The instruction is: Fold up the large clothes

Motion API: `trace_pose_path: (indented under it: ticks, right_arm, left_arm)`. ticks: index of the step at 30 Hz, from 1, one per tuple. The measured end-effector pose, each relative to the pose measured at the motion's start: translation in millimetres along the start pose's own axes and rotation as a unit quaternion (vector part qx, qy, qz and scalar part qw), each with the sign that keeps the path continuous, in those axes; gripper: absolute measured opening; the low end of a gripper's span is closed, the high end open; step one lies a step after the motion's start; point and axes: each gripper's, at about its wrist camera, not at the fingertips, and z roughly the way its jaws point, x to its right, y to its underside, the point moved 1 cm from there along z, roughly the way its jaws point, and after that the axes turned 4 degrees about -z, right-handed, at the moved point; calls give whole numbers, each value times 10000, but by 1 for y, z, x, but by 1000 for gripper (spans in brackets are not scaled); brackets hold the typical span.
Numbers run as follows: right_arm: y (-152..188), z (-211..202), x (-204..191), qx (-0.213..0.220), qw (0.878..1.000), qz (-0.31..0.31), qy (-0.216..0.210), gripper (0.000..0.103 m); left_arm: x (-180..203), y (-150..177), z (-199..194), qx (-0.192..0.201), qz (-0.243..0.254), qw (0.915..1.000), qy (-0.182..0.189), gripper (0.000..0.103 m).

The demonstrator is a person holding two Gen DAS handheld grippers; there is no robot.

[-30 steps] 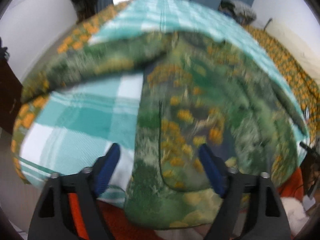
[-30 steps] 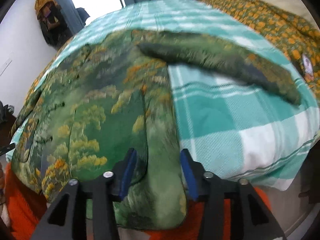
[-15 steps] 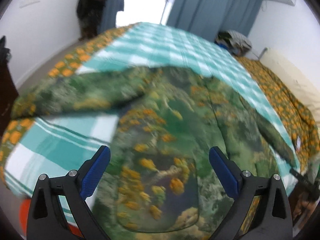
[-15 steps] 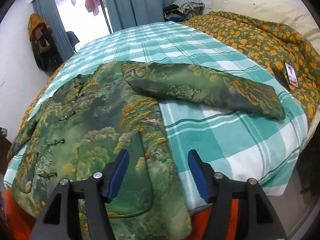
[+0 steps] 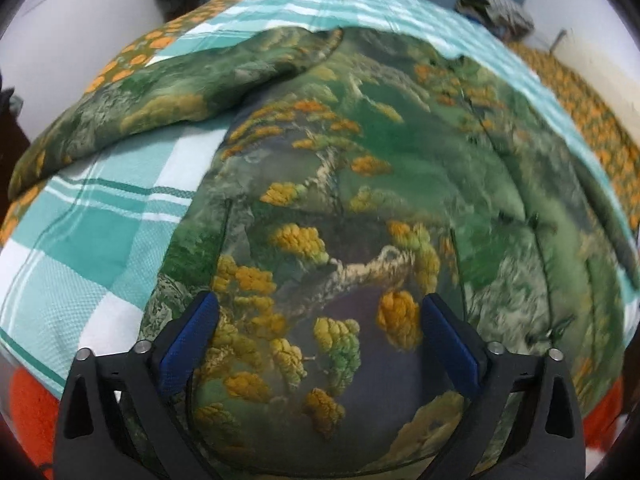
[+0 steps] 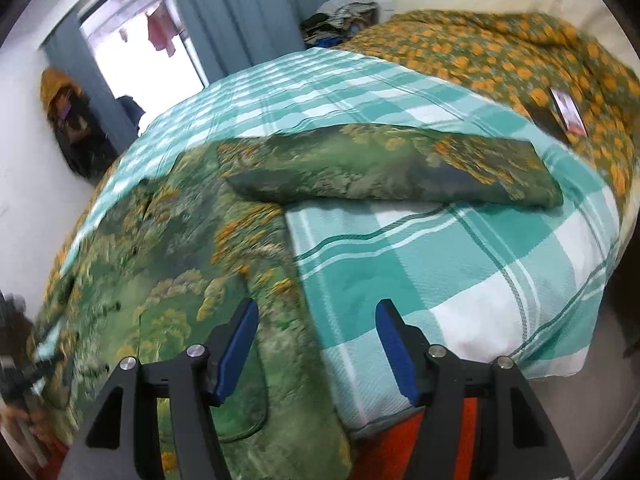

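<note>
A large green jacket with an orange and yellow landscape print (image 5: 360,184) lies front up on a teal checked bed (image 5: 100,240), sleeves spread out. My left gripper (image 5: 316,320) is open and empty, low over the jacket's lower front with its patch pocket between the fingers. In the right wrist view the jacket (image 6: 168,272) fills the left, its right sleeve (image 6: 380,168) stretched across the bedcover (image 6: 460,264). My right gripper (image 6: 316,324) is open and empty, over the jacket's right side edge near the hem.
An orange-flowered duvet (image 6: 500,56) lies at the bed's far right with a phone (image 6: 566,110) on it. An orange-red surface (image 6: 384,452) shows below the bed's near edge. Curtains (image 6: 256,8), a bright doorway and hanging clothes (image 6: 68,120) stand beyond.
My left gripper has dropped back closer to the jacket's pocket area. My right gripper has opened wider and shifted right, onto the jacket's side edge.
</note>
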Motion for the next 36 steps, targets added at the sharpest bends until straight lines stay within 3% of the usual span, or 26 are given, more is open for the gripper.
trace_pose_path:
  ticks: [4,7,13,17,18,19,20,22,24,27,29,32,36]
  right_arm:
    - [-13,13,54,214,9954,934,47,62]
    - [-28,26,102,427,9843,1711,94,62]
    - [-49,61,189,545,9403,3349,262,62]
    - [-51,72,214,799,9074,4127,-7,62]
    - [-52,71,217,875,9017,4234,-37,58]
    - [-54,70,218,904,8993,4278,35,35]
    - [-58,66,218,919,9003,4252,170,18]
    - [-69,55,209,1083,9078,4049,179,13]
    - [-84,37,191,1284,9244,3587,188,10]
    - [-116,3,137,1586,9561,2463,-13,9]
    - [-135,-23,77,1791,9740,1377,-155,9]
    - [-140,-49,-13,1988,9796,-10,-280,9]
    - [-120,-55,-105,1991,9707,-1241,-526,9]
  left_arm:
    - [2,5,-2,57,89,9999,54,102]
    - [1,8,-4,76,17,9999,72,102]
    - [4,13,-7,135,37,9999,13,102]
    - [7,17,-8,157,164,9997,-53,102]
    - [7,17,-8,159,170,9997,-55,102]
    - [7,17,-9,161,178,9997,-52,102]
    - [6,18,-9,166,182,9997,-41,102]
    - [5,18,-9,177,181,9997,-30,102]
    - [6,18,-9,193,180,9996,-32,102]
    - [8,19,-9,223,194,9995,-67,102]
    - [9,19,-8,230,192,9995,-68,102]
    - [10,18,-7,222,190,9995,-88,102]
    - [9,19,-8,244,216,9994,-89,102]
